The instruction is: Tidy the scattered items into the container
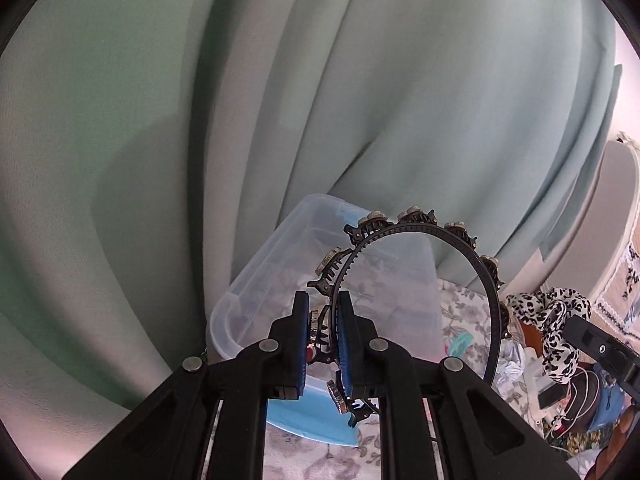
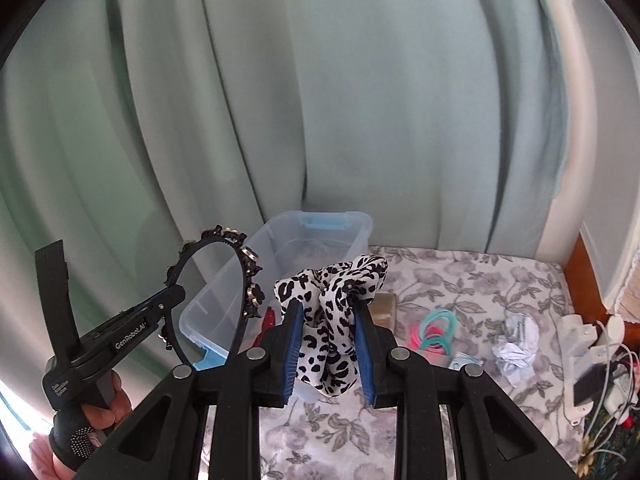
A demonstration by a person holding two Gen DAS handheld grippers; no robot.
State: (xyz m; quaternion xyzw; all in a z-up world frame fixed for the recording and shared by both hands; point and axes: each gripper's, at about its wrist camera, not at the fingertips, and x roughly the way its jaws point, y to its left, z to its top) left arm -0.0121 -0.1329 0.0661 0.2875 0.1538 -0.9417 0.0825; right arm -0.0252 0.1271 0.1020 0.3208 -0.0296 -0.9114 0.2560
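My left gripper [image 1: 323, 300] is shut on a black headband with small flower studs [image 1: 452, 236], held up in the air in front of the clear plastic container [image 1: 256, 280]. My right gripper [image 2: 326, 310] is shut on a black-and-white leopard-print scrunchie [image 2: 332, 292], also lifted, just right of the container [image 2: 320, 240]. The left gripper with the headband [image 2: 240, 280] shows at the left of the right wrist view. The scrunchie [image 1: 548, 320] shows at the right of the left wrist view.
The container's blue lid [image 1: 308, 416] lies under it on the floral bedsheet [image 2: 460, 280]. Teal and pink hair rings [image 2: 434, 332] and crumpled white paper [image 2: 516, 340] lie on the sheet. A power strip with cables [image 2: 592, 360] is at the right. A green curtain [image 2: 320, 100] hangs behind.
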